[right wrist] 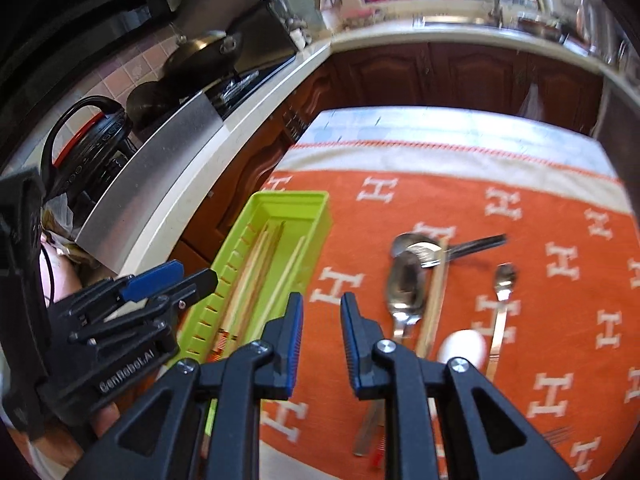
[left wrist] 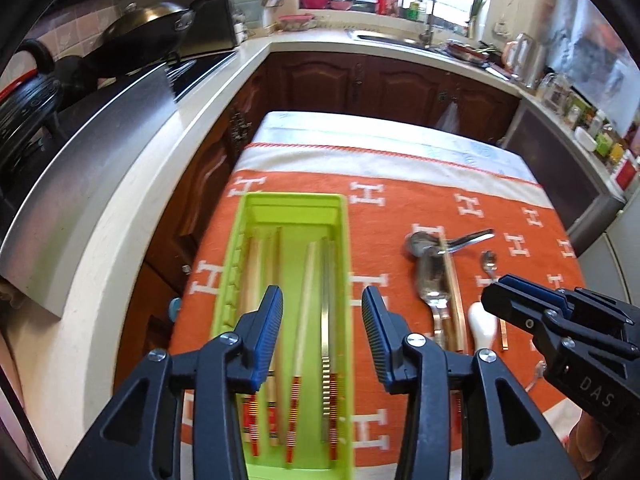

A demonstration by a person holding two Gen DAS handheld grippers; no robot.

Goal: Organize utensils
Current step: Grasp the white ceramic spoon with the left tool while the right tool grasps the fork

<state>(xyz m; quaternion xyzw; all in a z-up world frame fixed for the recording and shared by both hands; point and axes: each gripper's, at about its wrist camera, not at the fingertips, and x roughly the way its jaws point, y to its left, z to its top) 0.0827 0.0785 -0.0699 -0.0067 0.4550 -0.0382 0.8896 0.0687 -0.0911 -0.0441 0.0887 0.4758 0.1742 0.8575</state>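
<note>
A lime-green utensil tray (left wrist: pixel 340 204) (right wrist: pixel 320 200) lies on the orange cloth, left side, holding several chopsticks (left wrist: pixel 306 280) (right wrist: pixel 256 268). My left gripper (left wrist: pixel 322 328) hovers open and empty above the tray's near half; it shows at left in the right wrist view (right wrist: pixel 188 280). To the right lie two large metal spoons (left wrist: pixel 430 276) (right wrist: pixel 404 284), a chopstick (left wrist: pixel 454 292) (right wrist: pixel 436 296), a small spoon (left wrist: pixel 489 262) (right wrist: pixel 505 280) and a white ceramic spoon (left wrist: pixel 484 320) (right wrist: pixel 462 346). My right gripper (right wrist: pixel 321 328) is open and empty between tray and spoons; it shows at right in the left wrist view (left wrist: pixel 500 292).
The table with the orange H-patterned cloth (left wrist: pixel 400 200) (right wrist: pixel 440 200) stands in a kitchen. A white counter (left wrist: pixel 140 200) with a wok (left wrist: pixel 152 24) and stove runs along the left. Wooden cabinets (left wrist: pixel 380 80) and a sink (left wrist: pixel 392 38) lie behind. A fork's tines (right wrist: pixel 556 434) show at lower right.
</note>
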